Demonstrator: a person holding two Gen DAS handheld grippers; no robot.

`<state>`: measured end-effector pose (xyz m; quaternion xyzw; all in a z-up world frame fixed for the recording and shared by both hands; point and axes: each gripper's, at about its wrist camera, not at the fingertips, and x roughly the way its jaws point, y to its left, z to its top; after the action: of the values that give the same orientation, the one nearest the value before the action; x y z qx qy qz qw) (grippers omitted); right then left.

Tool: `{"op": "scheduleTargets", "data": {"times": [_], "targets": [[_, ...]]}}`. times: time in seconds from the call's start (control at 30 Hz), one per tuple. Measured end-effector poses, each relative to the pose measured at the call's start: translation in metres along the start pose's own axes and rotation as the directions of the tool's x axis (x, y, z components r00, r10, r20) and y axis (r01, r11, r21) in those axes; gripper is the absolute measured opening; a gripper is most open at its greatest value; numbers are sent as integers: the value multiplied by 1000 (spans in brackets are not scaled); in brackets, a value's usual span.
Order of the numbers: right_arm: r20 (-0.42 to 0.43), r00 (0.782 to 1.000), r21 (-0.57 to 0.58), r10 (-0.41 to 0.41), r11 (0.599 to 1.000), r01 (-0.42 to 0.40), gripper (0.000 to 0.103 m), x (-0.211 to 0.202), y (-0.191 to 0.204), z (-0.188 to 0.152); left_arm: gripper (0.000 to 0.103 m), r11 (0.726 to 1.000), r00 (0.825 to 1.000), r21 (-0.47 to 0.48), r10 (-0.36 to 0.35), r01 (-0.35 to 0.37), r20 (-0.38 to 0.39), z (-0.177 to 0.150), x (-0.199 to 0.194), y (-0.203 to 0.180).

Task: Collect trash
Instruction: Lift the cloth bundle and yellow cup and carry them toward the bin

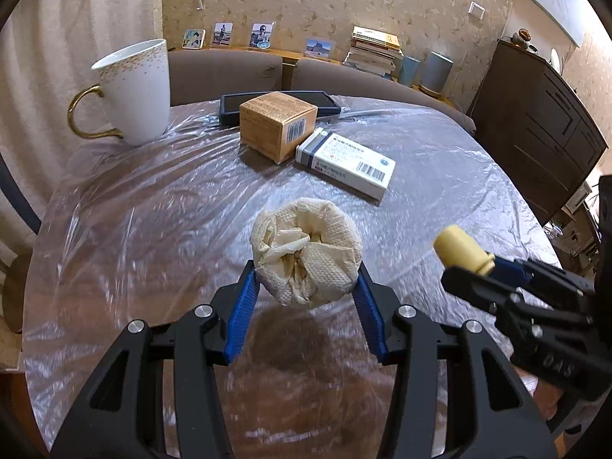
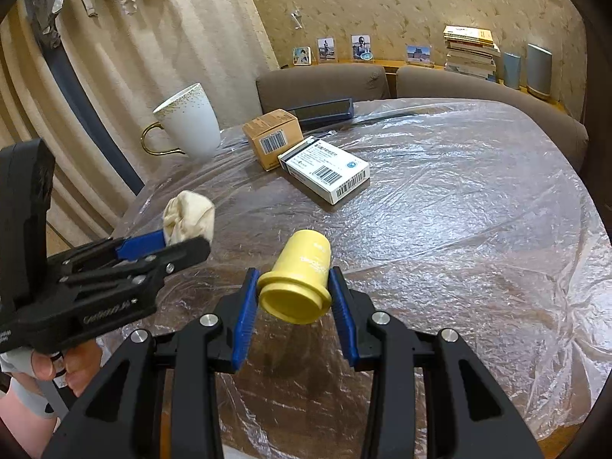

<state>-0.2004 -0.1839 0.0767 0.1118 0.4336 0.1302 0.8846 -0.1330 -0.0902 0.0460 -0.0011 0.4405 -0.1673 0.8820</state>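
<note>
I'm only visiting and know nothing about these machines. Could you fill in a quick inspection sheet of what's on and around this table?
Surface: table under crinkled clear plastic.
Job's things: tissue wad in left claw; yellow cap in right claw, both off the table.
Clutter: mug, brown box, white box, dark case.
Cables: nothing seen.
Surroundings: chairs, book stack, photos, cabinet.

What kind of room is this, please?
Probably a home living or dining room: brown upholstered chairs behind a plastic-covered table, framed photos and a stack of books along the patterned wall.
</note>
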Motion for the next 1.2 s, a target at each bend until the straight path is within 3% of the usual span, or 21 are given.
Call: {"op": "scheduleTargets", "data": {"times": [0.6, 1.2], "targets": [[7, 1000, -36, -9, 999, 9, 37, -33, 12, -26, 50, 1000, 999, -13, -3, 4, 38, -41, -45, -12], [-6, 1000, -53, -19, 998, 19, 37, -71, 17, -64, 50, 999, 1000, 15, -29, 28, 11, -81, -70, -23]]}}
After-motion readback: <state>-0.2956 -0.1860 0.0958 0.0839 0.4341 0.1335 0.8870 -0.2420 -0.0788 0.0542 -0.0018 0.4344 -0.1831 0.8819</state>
